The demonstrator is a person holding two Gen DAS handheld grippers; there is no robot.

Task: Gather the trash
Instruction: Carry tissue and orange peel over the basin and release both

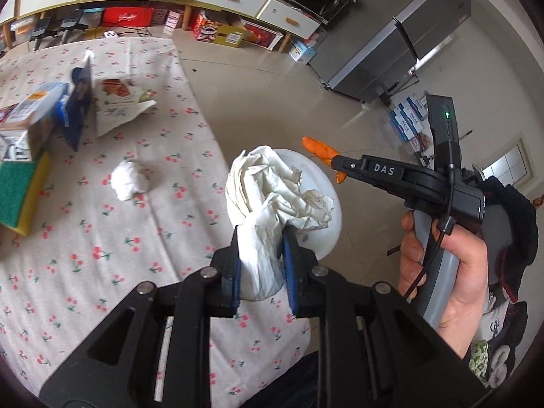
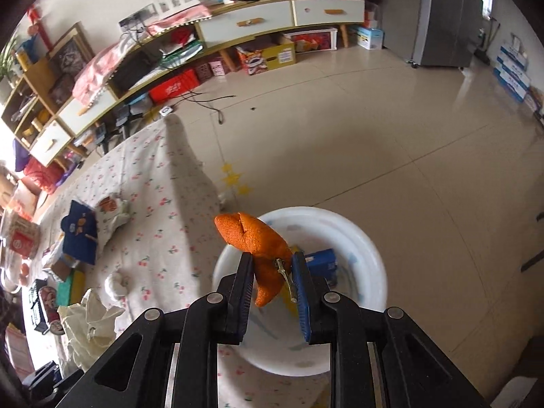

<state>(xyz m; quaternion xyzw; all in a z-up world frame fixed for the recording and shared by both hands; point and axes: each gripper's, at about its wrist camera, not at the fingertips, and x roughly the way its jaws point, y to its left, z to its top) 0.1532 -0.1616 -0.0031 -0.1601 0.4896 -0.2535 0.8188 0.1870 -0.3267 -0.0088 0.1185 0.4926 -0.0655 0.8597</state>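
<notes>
Two claws are each carrying a piece of trash above a white basin.

In the left wrist view, the left claw [image 1: 261,248] is pinching a crumpled white tissue [image 1: 272,190] between its blue pads, and the wad is bulging up in front of the white basin [image 1: 326,183], which is sitting past the edge of the desk [image 1: 102,238] under its cherry-print cloth. A second tissue ball [image 1: 129,180] is lying on the cloth, well apart from the claw, and a green and yellow sponge [image 1: 20,197] is resting near the left edge. The right claw [image 1: 336,166] is reaching in from the right with a hand [image 1: 438,261] wrapping its grey handle.

In the right wrist view, the right claw [image 2: 272,275] is clamping an orange peel [image 2: 251,238] with a thin stem, holding it over the near rim of the basin [image 2: 367,255]. A blue carton [image 2: 323,261] is lying inside the basin. On the desk [image 2: 163,238] to the left, a dark blue box [image 2: 80,231] is standing beside a printed wrapper [image 2: 112,207].
</notes>
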